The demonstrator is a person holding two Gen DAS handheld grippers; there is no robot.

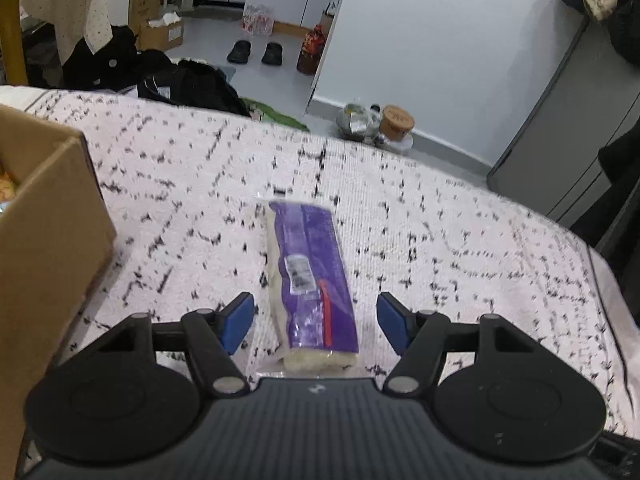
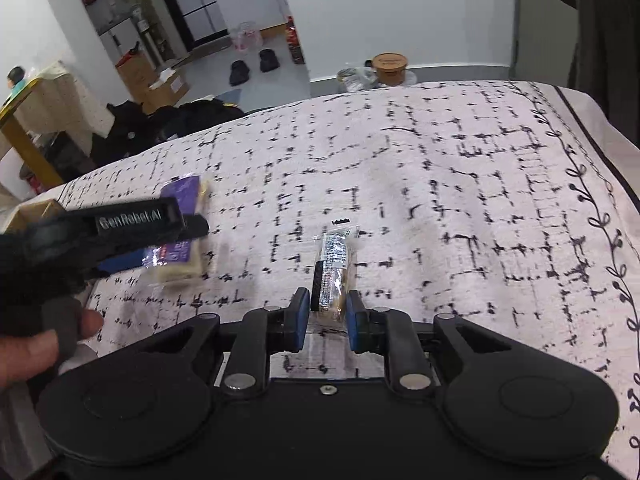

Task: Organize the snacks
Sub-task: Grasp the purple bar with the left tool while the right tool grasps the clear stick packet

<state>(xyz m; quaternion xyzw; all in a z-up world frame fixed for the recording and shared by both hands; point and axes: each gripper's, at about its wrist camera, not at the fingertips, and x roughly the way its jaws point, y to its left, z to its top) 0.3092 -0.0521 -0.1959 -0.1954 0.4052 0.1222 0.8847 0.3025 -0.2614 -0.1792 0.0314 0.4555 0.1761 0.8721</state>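
Note:
A purple snack packet [image 1: 312, 276] with pale biscuits inside lies lengthwise on the patterned tablecloth [image 1: 460, 240]. My left gripper [image 1: 316, 320] is open and straddles the packet's near half, with a gap between each blue pad and the wrapper. The right wrist view shows that same left gripper [image 2: 176, 244] over the purple packet [image 2: 182, 192] at the left, with a person's hand [image 2: 32, 348] on its grip. My right gripper [image 2: 328, 312] is narrowly set, its pads against the near end of a small clear-wrapped snack bar [image 2: 334, 264] that rests on the cloth.
An open cardboard box [image 1: 52, 240] stands at the table's left edge, close to the left gripper. The far table edge drops to a floor with black bags [image 1: 192, 84], shoes and cartons. A grey cabinet [image 1: 568, 132] stands at the right.

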